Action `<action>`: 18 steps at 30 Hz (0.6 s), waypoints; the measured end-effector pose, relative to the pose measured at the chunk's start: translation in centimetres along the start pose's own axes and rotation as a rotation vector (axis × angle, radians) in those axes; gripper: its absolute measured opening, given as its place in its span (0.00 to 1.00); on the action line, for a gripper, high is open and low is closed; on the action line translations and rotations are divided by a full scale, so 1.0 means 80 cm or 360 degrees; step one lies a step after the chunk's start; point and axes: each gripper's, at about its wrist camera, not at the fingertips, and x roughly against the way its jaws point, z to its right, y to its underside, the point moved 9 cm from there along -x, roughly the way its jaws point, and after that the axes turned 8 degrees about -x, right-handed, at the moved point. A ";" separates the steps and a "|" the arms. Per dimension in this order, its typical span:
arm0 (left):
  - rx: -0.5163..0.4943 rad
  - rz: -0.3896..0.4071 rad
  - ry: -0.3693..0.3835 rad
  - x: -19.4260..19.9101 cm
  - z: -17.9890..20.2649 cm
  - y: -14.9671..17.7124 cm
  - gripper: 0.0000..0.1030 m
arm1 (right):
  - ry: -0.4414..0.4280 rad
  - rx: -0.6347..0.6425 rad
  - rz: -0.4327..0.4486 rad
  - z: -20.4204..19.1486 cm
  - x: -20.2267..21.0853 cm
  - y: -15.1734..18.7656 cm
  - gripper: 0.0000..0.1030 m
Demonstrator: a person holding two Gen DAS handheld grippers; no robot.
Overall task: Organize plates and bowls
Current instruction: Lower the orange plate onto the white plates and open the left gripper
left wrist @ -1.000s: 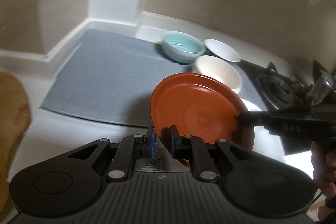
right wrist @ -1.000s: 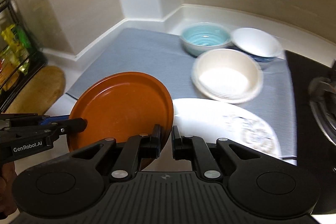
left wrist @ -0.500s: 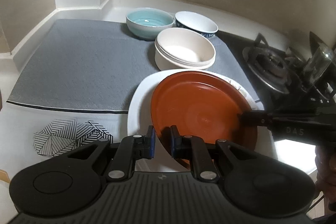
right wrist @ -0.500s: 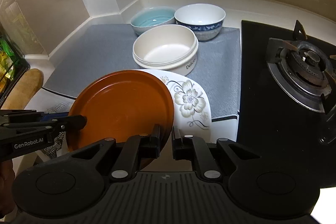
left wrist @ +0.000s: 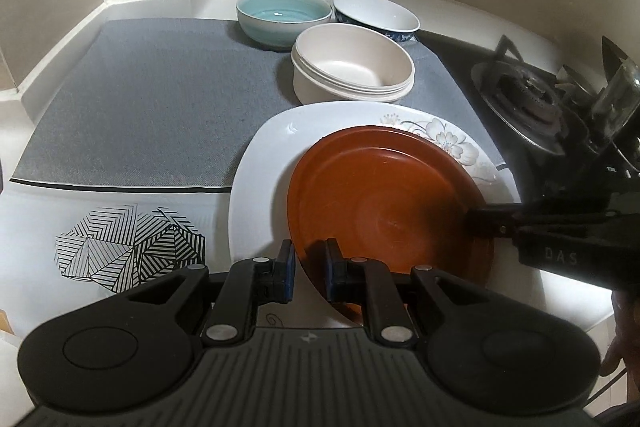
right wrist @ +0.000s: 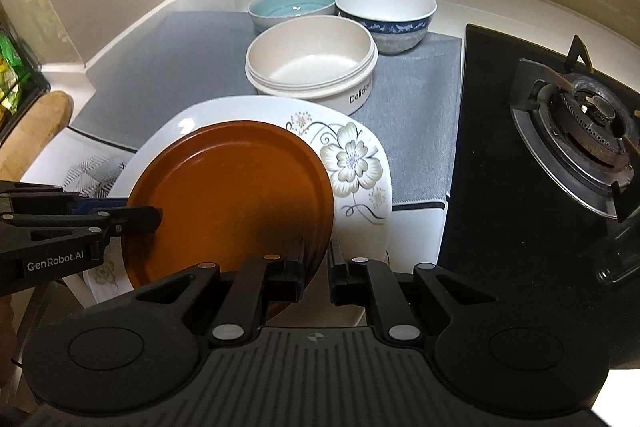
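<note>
- Step in hand, as I judge it: stacking the brown plate (right wrist: 232,195) onto the white floral plate (right wrist: 352,163); it sits over that plate's near half, whether resting or just above I cannot tell.
- The left gripper (left wrist: 310,269) is narrowed onto the brown plate's rim at its 7 o'clock, seen from the left wrist; the right gripper (right wrist: 318,267) pinches the rim at 5 o'clock in its own view.
- Each tool shows in the other's camera, clamped on the opposite edge.
- The stacked cream bowls (right wrist: 312,63) stand at 12 o'clock of the floral plate, with the teal bowl (right wrist: 290,5) and the blue-patterned bowl (right wrist: 386,13) behind, all on the grey mat (left wrist: 152,99).
- The gas burner (right wrist: 584,131) lies at 3 o'clock.
- Next move, likely: settle the plate flat and centred, then ease both grips apart together so it does not tip or slide.
</note>
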 end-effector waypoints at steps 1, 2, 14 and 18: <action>0.0002 -0.0002 -0.0004 0.000 0.000 0.000 0.16 | 0.0001 0.0009 -0.0002 0.000 0.000 0.000 0.12; 0.0000 -0.0006 -0.0013 -0.001 -0.001 0.000 0.17 | 0.0001 0.0018 -0.0004 -0.001 0.001 0.001 0.12; 0.0113 0.0100 -0.0119 0.036 -0.025 -0.009 0.27 | -0.0020 0.0050 0.0055 0.003 0.022 -0.003 0.17; 0.0188 0.0064 -0.0163 0.041 -0.036 0.002 0.27 | -0.0004 0.0036 0.0155 0.014 0.036 -0.011 0.17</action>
